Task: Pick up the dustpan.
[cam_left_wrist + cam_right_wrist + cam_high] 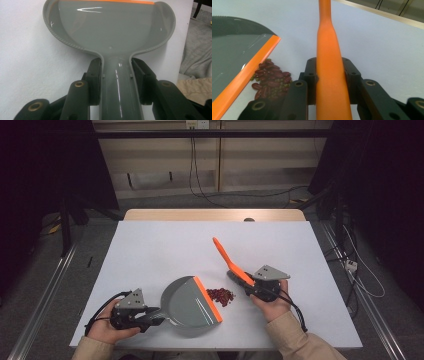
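A grey dustpan [190,302] with an orange lip lies flat on the white table [150,250]. My left gripper [152,315] is shut on its handle [117,82], the pads pressing both sides. A pile of dark red beans [221,296] lies just off the lip [249,75], between pan and brush. My right gripper [250,282] is shut on an orange brush [230,260], whose handle [329,62] slants up and away to the far left; the dark bristles touch the table right of the beans [270,80].
The table's wooden far edge [215,215] lies beyond. Dark floor with cables and metal frame legs surrounds the table. A beige sleeve [300,340] enters at the bottom right.
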Available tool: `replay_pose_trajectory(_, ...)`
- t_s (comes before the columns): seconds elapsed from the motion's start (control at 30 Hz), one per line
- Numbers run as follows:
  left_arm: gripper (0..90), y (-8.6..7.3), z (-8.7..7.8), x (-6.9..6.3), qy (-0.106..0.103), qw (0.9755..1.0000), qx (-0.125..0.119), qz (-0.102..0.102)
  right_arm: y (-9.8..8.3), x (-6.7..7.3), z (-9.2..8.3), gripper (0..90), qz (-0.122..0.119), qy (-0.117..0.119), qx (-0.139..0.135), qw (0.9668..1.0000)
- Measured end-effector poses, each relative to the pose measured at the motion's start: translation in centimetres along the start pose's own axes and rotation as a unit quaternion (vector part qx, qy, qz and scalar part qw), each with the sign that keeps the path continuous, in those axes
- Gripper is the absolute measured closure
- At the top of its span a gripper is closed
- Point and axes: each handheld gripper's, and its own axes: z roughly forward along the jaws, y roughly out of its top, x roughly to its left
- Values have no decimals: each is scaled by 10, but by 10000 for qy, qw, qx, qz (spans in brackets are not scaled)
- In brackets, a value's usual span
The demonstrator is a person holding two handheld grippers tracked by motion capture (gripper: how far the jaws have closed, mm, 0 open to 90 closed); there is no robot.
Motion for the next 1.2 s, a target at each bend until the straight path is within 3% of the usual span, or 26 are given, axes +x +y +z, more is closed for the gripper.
replay_pose_trajectory(0.03, 621, 0, 0, -1, 68, 10000, 24, -19, 0, 1, 0, 709, 7, -19, -11, 10000)
replay_pose_trajectory(0.3, 617, -3, 4, 1, 1, 9999, 48, -95, -2, -3, 0, 709, 98, 50, -90, 9999)
replay_pose_trajectory(0.33, 617, -3, 4, 0, 90, 9999, 107, -82, -2, -3, 0, 709, 103, 58, -90, 9999)
replay_pose_trajectory(0.43, 617, -5, 6, 1, -11, 9998, 171, -65, -2, -3, 0, 709, 119, 42, -92, 9999)
replay_pose_trajectory(0.5, 616, -6, 7, 0, 54, 9998, 142, -92, -2, -4, 0, 709, 124, 32, -97, 9999)
replay_pose_trajectory(0.87, 600, -6, 8, 1, -48, 9998, 124, -125, -2, -3, -1, 709, 146, 18, -108, 9998)
replay_pose_trajectory(1.2, 619, -5, 8, 1, -93, 9996, 135, -215, -1, 8, 0, 709, 105, -176, -56, 9998)
